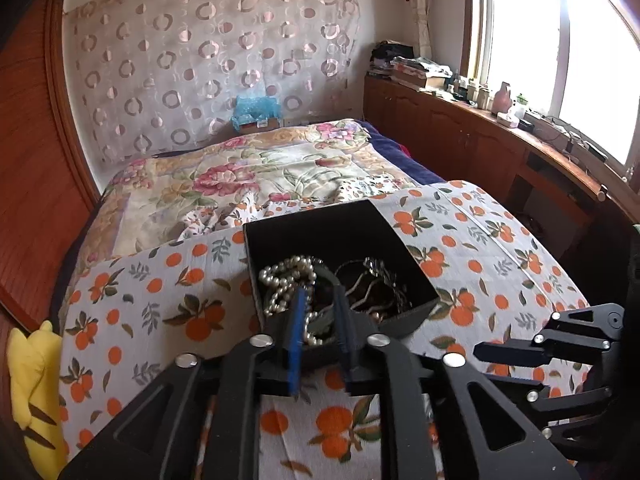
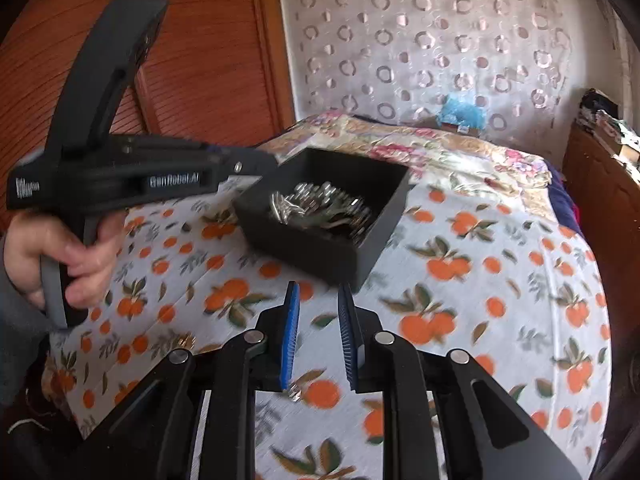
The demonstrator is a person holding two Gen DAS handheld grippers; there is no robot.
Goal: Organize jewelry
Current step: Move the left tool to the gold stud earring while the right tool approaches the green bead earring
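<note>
1. Black box [image 1: 340, 264] sits on the orange-print cloth [image 1: 160, 300] over the bed, open-topped and turned corner-on to the left camera. Inside: a pearl string [image 1: 286, 280] at the left, dark metal pieces [image 1: 376, 284] at the right.
2. Left gripper [image 1: 319, 300] reaches over the box's near rim, fingertips down among the jewelry; the box lies at its 12 o'clock. The left is plainly nearer.
3. Jaws stand a little apart with pearls and a leaf-shaped piece between them; whether they pinch anything, I cannot tell.
4. Right gripper [image 2: 319, 294] is released and empty, short of the box, which lies at its 12 o'clock, near.
5. Left hand [image 2: 76, 256] clenches the handle, tool pitched forward and down.
</note>
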